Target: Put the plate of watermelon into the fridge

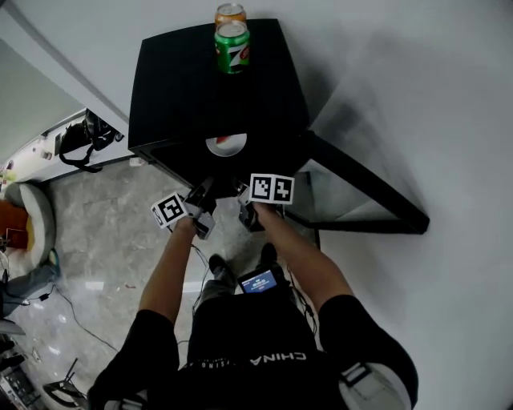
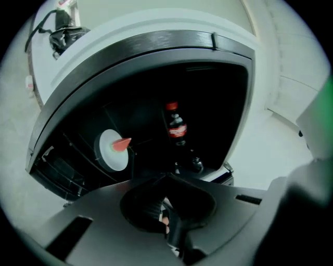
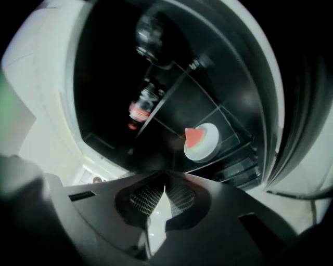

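Observation:
A white plate [image 1: 227,145] with a red watermelon slice [image 1: 232,139] sits on a shelf inside the small black fridge [image 1: 208,88]. The fridge door [image 1: 361,188] stands swung open to the right. My left gripper [image 1: 204,192] and right gripper [image 1: 242,192] hover side by side just in front of the opening, both shut and empty. In the left gripper view, the plate [image 2: 112,150] lies beyond the shut left gripper [image 2: 167,177], up and to the left. In the right gripper view, the plate [image 3: 203,143] lies past the closed right gripper [image 3: 165,175], to the right.
A green can [image 1: 232,46] and an orange can [image 1: 230,13] stand on the fridge top. A cola bottle [image 2: 177,124] stands deep inside the fridge. A white table with a black bag [image 1: 80,136] and a chair [image 1: 32,216] are at the left, with cables on the floor.

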A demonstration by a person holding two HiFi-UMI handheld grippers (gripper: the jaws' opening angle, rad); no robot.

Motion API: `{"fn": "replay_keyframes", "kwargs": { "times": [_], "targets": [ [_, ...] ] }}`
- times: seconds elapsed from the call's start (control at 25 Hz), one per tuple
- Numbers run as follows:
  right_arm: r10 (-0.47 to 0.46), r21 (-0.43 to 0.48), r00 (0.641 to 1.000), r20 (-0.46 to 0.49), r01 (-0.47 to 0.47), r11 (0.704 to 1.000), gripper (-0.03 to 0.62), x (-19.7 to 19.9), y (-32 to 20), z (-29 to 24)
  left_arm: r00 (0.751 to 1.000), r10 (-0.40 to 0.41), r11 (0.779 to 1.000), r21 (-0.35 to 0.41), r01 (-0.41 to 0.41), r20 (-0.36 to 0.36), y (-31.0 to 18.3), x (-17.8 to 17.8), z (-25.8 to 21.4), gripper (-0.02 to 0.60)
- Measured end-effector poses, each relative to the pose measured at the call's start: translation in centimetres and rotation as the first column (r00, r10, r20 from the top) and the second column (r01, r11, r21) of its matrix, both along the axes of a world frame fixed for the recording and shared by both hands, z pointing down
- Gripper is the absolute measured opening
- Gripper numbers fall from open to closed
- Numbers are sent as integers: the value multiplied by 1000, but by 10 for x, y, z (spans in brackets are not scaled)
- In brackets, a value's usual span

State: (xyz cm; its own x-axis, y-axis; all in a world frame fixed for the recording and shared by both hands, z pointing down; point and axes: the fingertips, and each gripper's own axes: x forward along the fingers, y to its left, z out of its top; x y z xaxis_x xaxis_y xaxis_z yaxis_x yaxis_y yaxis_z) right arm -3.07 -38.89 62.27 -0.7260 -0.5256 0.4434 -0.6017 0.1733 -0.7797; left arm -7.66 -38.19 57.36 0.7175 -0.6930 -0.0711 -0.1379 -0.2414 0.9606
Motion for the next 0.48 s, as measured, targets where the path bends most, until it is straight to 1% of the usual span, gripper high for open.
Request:
{"fn": "replay_keyframes", "kwargs": {
  "times": [0.04, 0.08, 0.12, 0.16, 0.2, 0.32, 0.4, 0.44, 0.48],
  "targets": [
    [-10, 19, 1000, -11, 11, 1000, 18, 4, 6, -11, 1000, 13, 1000, 11, -13, 7, 5, 0, -9, 12],
    [-16, 37, 1000, -18, 17, 999, 18, 8, 12, -21, 999, 25, 999, 20, -26, 29, 10, 0, -16, 12],
    [-19, 53, 1000, -21, 20, 998, 18, 12, 18, -30, 996, 33, 999, 26, -35, 78, 14, -3, -19, 12],
    [-19, 65, 1000, -20, 20, 998, 18, 16, 22, -37, 989, 36, 999, 30, -41, 144, 17, -9, -17, 12],
    [-17, 75, 1000, -19, 19, 997, 18, 20, 26, -42, 983, 39, 998, 35, -46, 181, 20, -11, -17, 12],
    [-8, 91, 1000, -7, 8, 996, 18, 30, 35, -53, 983, 57, 997, 43, -65, 173, 31, -8, -23, 12],
    [2, 98, 1000, 9, -2, 995, 18, 35, 39, -57, 992, 82, 996, 39, -86, 93, 42, 2, -29, 12],
    [8, 103, 1000, 15, -9, 995, 18, 38, 41, -59, 993, 93, 994, 43, -97, 73, 48, 6, -31, 12],
    [15, 108, 1000, 20, -17, 994, 18, 40, 41, -61, 992, 99, 993, 49, -103, 73, 52, 8, -31, 12]
  ]
}}
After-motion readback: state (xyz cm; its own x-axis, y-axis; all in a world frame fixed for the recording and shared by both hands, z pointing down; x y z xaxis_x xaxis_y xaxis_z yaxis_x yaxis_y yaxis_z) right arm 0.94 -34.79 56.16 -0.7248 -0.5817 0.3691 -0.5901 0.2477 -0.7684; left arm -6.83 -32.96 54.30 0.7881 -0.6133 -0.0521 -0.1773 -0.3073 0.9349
